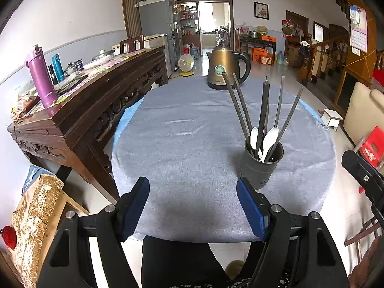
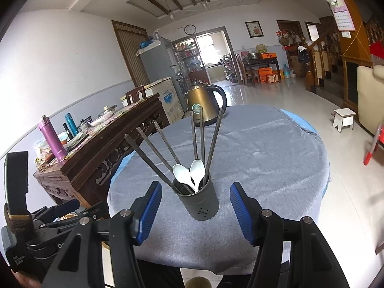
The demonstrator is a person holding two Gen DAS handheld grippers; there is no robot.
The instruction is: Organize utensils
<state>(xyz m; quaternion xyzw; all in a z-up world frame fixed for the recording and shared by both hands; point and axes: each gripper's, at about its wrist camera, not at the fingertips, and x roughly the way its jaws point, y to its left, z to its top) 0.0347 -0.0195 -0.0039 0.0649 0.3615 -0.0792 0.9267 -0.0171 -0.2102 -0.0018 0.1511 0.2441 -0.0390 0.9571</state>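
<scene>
Dark utensil holder [image 2: 199, 200] upright on the grey-clothed round table [image 1: 182, 148], well in front of the brass-coloured electric kettle [image 1: 224, 68], packed with long dark chopsticks [image 2: 153, 152] fanned outward and two white spoons [image 2: 190, 175] tucked low. Right gripper [image 2: 195, 212] open and empty, jaws spread either side of the holder without touching. Left gripper [image 1: 193, 207] likewise open and empty, the holder just beyond its right finger.

Chopsticks probably stiff, light and slick, best pinched mid-shaft, clear of their neighbours; spoons likely ceramic or hard plastic, possibly brittle, handles buried. Holder likely top-heavy, apt to tip under a sideways pull.

Left wrist view alone: chalk-like marks [image 1: 184, 127] on the cloth, left of the holder. Right wrist view alone: vent holes on the holder's near wall, ceiling beams overhead.
</scene>
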